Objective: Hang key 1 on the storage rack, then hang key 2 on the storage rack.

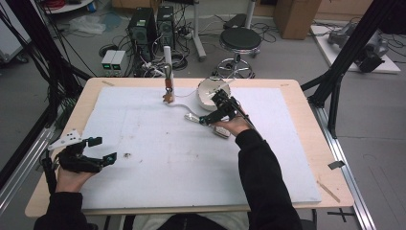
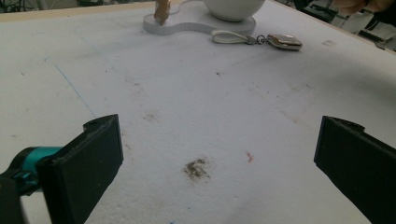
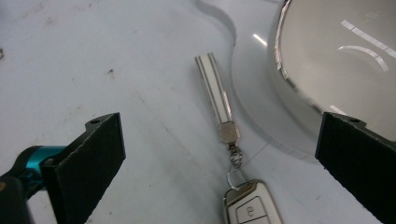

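Note:
A silver car key fob (image 3: 252, 210) with a pale strap (image 3: 215, 91) lies flat on the white foam sheet, next to a white bowl (image 3: 341, 56) on a flat white base (image 3: 252, 79). My right gripper (image 3: 220, 128) is open and hovers low over the strap and ring, one jaw on each side. In the high view the right gripper (image 1: 209, 109) sits between the bowl (image 1: 207, 91) and the fob (image 1: 221, 131). My left gripper (image 1: 104, 149) is open and holds nothing, low over the sheet at the front left. Its own view (image 2: 219, 135) shows the fob (image 2: 285, 42) far ahead.
A small brown piece (image 1: 167, 97) hangs on a thin upright post (image 1: 167, 60) at the base's far end. A dark dirt speck (image 2: 196, 168) marks the foam just ahead of the left jaws. The wooden table edge (image 1: 306, 110) frames the sheet; a stool and computers stand beyond.

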The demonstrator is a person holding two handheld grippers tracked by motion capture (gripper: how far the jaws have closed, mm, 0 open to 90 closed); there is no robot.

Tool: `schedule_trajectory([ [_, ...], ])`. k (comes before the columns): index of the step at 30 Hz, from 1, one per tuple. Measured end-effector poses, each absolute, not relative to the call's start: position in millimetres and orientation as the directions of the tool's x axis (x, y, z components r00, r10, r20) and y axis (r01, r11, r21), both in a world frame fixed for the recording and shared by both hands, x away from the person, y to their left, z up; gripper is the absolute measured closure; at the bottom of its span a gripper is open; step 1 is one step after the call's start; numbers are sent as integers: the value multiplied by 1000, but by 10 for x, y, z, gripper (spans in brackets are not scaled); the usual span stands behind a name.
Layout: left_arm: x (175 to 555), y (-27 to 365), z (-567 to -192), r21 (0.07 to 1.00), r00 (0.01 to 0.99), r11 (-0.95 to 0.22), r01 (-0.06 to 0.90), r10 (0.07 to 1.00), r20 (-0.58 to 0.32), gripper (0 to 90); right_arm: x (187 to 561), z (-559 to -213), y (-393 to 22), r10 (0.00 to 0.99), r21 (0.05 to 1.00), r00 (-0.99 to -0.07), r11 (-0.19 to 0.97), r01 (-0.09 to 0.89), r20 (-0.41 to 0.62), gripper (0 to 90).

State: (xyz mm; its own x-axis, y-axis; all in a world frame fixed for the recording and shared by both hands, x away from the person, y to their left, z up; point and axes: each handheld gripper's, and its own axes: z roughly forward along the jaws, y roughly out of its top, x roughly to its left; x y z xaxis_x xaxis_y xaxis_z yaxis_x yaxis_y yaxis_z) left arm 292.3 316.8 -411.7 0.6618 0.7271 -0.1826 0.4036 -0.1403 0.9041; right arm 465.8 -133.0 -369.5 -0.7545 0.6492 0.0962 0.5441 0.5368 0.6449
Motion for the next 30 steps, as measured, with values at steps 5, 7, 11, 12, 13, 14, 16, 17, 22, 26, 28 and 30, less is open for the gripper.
schedule_trajectory([
  [5, 2930, 3168, -4122, 904, 662, -140, 405, 727, -183, 17, 4634, -3846, -1234, 628, 615, -773, 575, 540, 91, 5],
  [7, 2933, 3167, -4124, 903, 662, -141, 405, 726, -184, 17, 4630, -3887, -1174, 616, 604, -784, 595, 530, 81, 5],
  [11, 2937, 3173, -4125, 904, 663, -139, 405, 726, -185, 17, 4659, -3980, -1084, 608, 593, -790, 609, 527, 79, 8],
  [12, 2937, 3173, -4125, 904, 663, -138, 404, 726, -185, 17, 4672, -4007, -1069, 606, 590, -792, 611, 527, 80, 8],
  [13, 2938, 3174, -4125, 904, 663, -139, 404, 725, -185, 17, 4680, -4029, -1057, 609, 583, -790, 616, 531, 76, 8],
  [14, 2940, 3175, -4126, 904, 663, -140, 405, 725, -185, 17, 4688, -4051, -1046, 607, 575, -791, 621, 532, 76, 9],
  [16, 2942, 3175, -4127, 903, 663, -140, 405, 725, -185, 17, 4703, -4095, -1023, 606, 567, -792, 629, 532, 70, 20],
  [17, 2942, 3176, -4128, 903, 663, -140, 405, 725, -185, 17, 4708, -4115, -1012, 606, 562, -793, 633, 532, 68, 21],
  [22, 2947, 3175, -4130, 903, 664, -140, 406, 724, -186, 17, 4758, -4199, -967, 603, 556, -795, 641, 530, 64, 39],
  [26, 2949, 3179, -4131, 903, 663, -138, 406, 725, -187, 17, 4803, -4256, -931, 605, 546, -794, 646, 533, 60, 40],
  [28, 2952, 3181, -4133, 903, 663, -138, 406, 724, -188, 17, 4814, -4265, -911, 597, 542, -800, 657, 525, 51, 45],
  [30, 2953, 3180, -4133, 903, 664, -138, 406, 724, -188, 17, 4808, -4259, -884, 591, 536, -805, 667, 518, 43, 47],
])
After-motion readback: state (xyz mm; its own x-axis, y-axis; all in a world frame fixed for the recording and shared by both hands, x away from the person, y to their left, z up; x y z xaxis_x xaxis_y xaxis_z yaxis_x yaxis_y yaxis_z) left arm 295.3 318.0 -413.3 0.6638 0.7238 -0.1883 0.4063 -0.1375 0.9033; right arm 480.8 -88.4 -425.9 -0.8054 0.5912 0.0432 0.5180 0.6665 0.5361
